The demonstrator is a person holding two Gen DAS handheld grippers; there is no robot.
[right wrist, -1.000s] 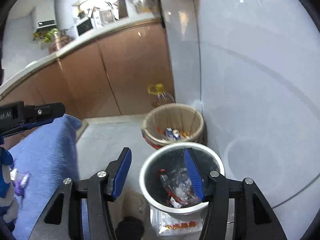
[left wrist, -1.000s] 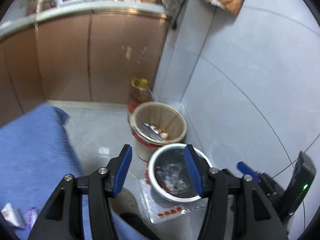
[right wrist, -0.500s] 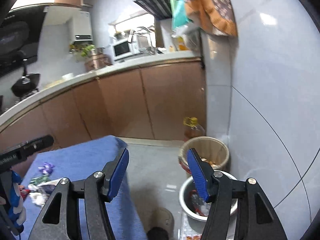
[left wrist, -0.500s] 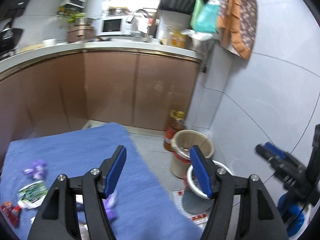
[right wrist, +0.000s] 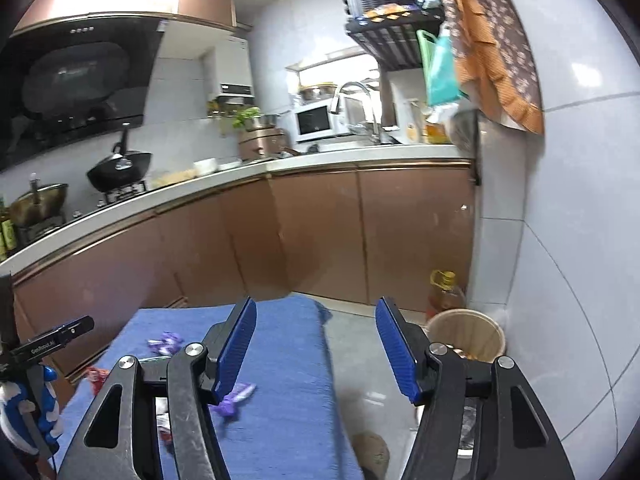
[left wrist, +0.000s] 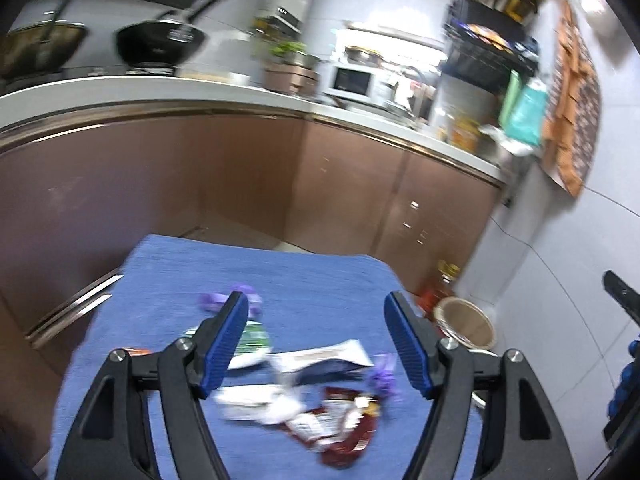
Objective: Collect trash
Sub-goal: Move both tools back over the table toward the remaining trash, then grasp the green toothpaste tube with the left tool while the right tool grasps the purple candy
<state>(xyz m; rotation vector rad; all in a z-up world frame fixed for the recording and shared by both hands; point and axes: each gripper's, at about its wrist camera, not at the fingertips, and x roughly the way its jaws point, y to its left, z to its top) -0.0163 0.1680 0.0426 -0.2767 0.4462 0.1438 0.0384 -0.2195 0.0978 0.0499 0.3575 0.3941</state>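
Trash lies on a blue cloth-covered table (left wrist: 320,276): a white wrapper (left wrist: 328,354), a green-and-white packet (left wrist: 252,344), a red-brown wrapper (left wrist: 344,436), crumpled white paper (left wrist: 256,400) and purple wrappers (left wrist: 382,376). My left gripper (left wrist: 316,300) hangs above this pile, its jaws opening, with nothing between them. My right gripper (right wrist: 316,304) is open and empty over the table's right edge, with a purple wrapper (right wrist: 234,398) below its left finger. A beige woven bin (right wrist: 464,328) stands on the floor by the wall. A metal bin (right wrist: 466,428) is mostly hidden behind the right finger.
Brown kitchen cabinets (right wrist: 320,232) with a white counter run behind the table. A yellow-capped oil bottle (right wrist: 444,292) stands beside the beige bin. The white tiled wall (right wrist: 560,280) closes the right side. Grey floor (right wrist: 360,344) lies between table and bins.
Both views have swung away from the bins on the floor, up and to the left, onto the blue table and its trash. The left jaws stand wider apart than before.
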